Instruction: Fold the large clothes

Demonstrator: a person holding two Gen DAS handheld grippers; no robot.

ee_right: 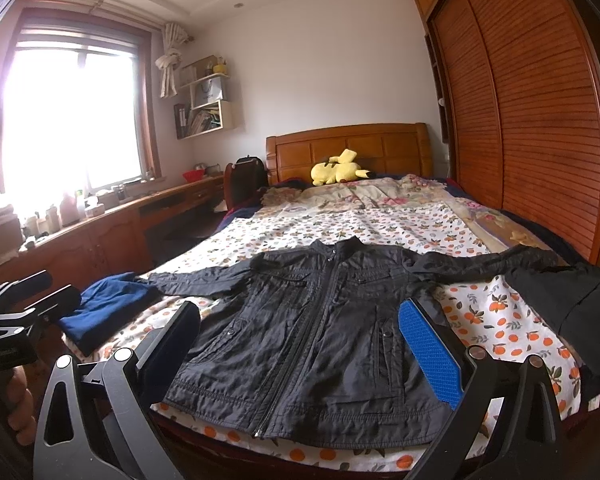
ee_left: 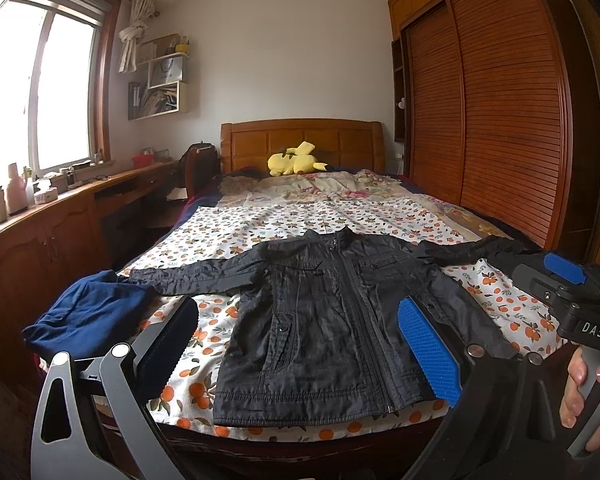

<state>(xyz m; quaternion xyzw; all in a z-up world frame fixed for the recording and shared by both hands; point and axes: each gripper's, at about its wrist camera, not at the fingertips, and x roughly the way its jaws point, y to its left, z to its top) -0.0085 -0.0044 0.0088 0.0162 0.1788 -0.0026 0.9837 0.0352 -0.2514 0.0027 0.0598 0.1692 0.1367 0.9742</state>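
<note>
Black jacket (ee_right: 312,332) flat on orange-print bedspread (ee_right: 500,320), zipped, sleeves spread. Right gripper (ee_right: 300,344) wide apart, hovering near hem. Blue garment (ee_right: 108,308) left. Yellow plush (ee_right: 338,170) far, by headboard.

A black jacket (ee_left: 332,320) is lying flat, front up, on the bed's orange-patterned sheet (ee_left: 228,220); it is zipped shut, collar toward the headboard, hem at the foot edge; both sleeves are being spread sideways; two buttoned pockets are showing.
</note>
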